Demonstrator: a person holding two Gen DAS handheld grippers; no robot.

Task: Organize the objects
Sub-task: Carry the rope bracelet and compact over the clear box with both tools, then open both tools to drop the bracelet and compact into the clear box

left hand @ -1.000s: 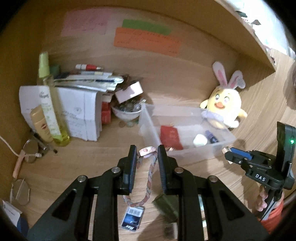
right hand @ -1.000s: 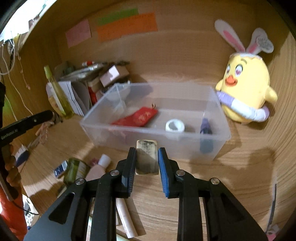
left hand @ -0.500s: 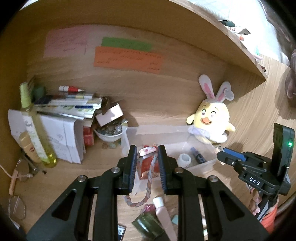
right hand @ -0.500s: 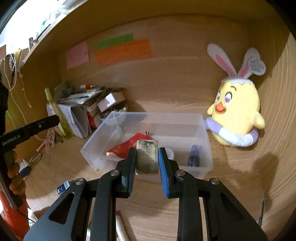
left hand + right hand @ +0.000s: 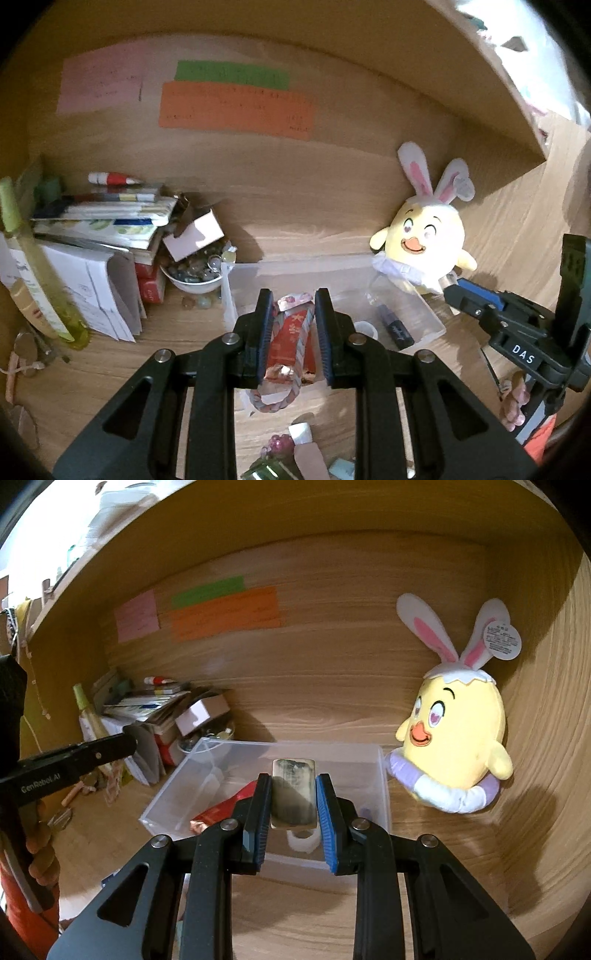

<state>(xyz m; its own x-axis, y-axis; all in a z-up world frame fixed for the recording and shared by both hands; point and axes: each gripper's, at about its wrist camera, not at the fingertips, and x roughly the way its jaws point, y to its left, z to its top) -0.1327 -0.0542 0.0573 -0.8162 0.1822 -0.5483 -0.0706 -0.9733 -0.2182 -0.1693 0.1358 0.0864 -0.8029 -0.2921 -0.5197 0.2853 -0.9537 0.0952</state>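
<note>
Two grippers over one clear plastic bin (image 5: 382, 775) at frame centre: right gripper (image 5: 293, 805) clamped narrowly on a flat worn card (image 5: 293, 794), left gripper (image 5: 293, 332) closed on a braided lanyard (image 5: 271, 400) whose loop hangs below the jaws. Bin holds a red packet (image 5: 221, 808), white ring (image 5: 301, 842) and dark tube (image 5: 395, 326). Surroundings: yellow bunny-eared plush (image 5: 454, 738) touching the bin at right; stacked books (image 5: 103, 218), bowl of small items (image 5: 194, 269) and yellow-green bottle (image 5: 40, 273) at left; loose clutter bottom centre.

We cannot read the writing on the orange note (image 5: 236, 110). The tube (image 5: 308, 448) runs off the left-wrist view's bottom edge, and the right gripper (image 5: 293, 801) hides much of the white ring (image 5: 302, 840).
</note>
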